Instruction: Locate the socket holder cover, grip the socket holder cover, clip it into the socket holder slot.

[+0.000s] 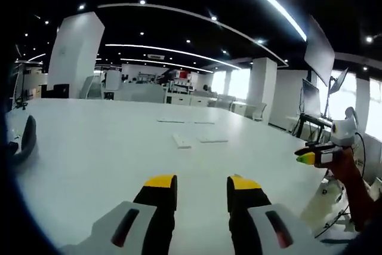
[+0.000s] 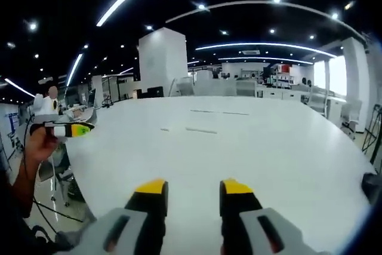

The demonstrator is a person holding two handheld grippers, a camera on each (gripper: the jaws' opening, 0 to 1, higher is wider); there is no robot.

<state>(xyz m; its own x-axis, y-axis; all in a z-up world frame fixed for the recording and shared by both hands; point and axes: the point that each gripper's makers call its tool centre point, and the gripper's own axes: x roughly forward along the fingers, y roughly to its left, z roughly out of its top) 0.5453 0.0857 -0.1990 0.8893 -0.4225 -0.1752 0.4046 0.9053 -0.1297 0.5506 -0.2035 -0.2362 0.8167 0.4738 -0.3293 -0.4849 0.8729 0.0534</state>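
Observation:
Several small flat white parts lie far out on the white table (image 1: 107,147); which one is the socket holder cover I cannot tell. Two of them, a short white part (image 1: 181,141) and a longer white strip (image 1: 213,140), sit ahead of my left gripper (image 1: 202,186), which is open and empty, well short of them. In the right gripper view the white strip (image 2: 201,130) lies far ahead of my right gripper (image 2: 194,190), also open and empty. Each gripper shows in the other's view: the right gripper (image 1: 313,156) at the table's edge, the left gripper (image 2: 68,129) held in a hand.
Two more thin white strips (image 1: 171,120) (image 1: 204,122) lie farther back. A dark chair back (image 1: 24,138) stands at the table's left edge. Monitors (image 1: 310,97) and cables stand beyond the right edge. A person's orange sleeve (image 1: 352,183) hangs past that edge.

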